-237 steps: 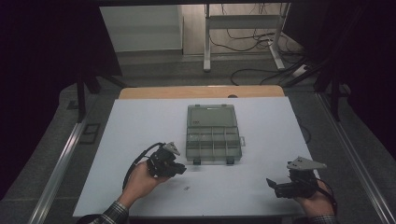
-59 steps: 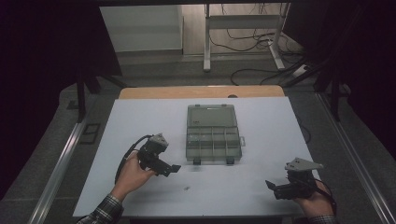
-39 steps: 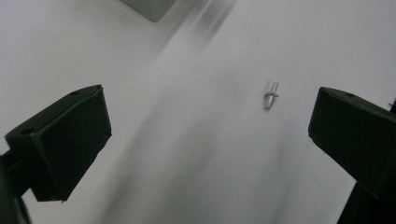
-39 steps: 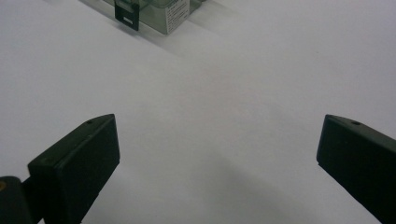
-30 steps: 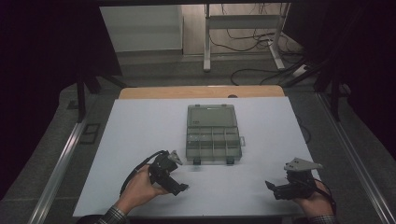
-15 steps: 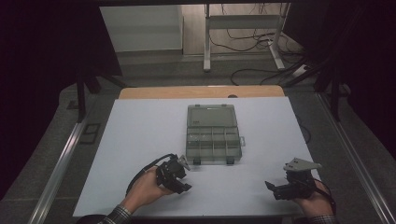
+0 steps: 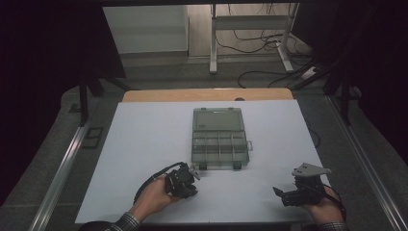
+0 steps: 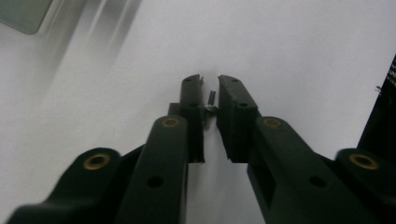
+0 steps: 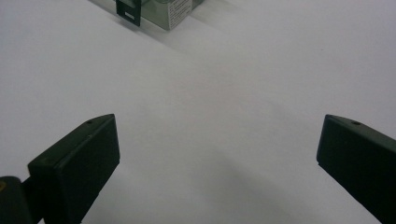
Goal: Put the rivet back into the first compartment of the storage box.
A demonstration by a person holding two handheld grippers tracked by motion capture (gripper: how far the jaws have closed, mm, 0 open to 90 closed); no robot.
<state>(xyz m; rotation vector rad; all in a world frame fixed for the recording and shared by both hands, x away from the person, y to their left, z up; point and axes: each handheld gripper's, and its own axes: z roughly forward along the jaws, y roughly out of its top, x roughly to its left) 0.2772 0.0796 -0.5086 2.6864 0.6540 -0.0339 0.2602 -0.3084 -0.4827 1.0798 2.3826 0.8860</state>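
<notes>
My left gripper (image 7: 188, 191) is low over the white table (image 7: 144, 139), just in front of the left front corner of a grey-green compartment box (image 7: 219, 139). In the left gripper view its jaws (image 8: 210, 79) stand nearly together, pinching a small dark screw (image 8: 211, 97) against the tabletop. My right gripper (image 7: 284, 195) rests at the front right of the table. Its jaws (image 9: 218, 130) are wide open over bare white surface with nothing between them. The box's front corner (image 9: 159, 9) and one black latch (image 9: 128, 10) lie ahead of it.
The box lies shut in the middle of the table, with two dark latches on its front edge. The table's front edge runs just behind both hands. A dark strip (image 8: 380, 116) borders the right of the left gripper view. Cables and a metal frame (image 7: 250, 29) stand beyond the far edge.
My left hand has swung from the left-middle of the table toward the front and right, ending near the box's front left corner with its jaws drawn in on the screw. The right gripper has stayed put.
</notes>
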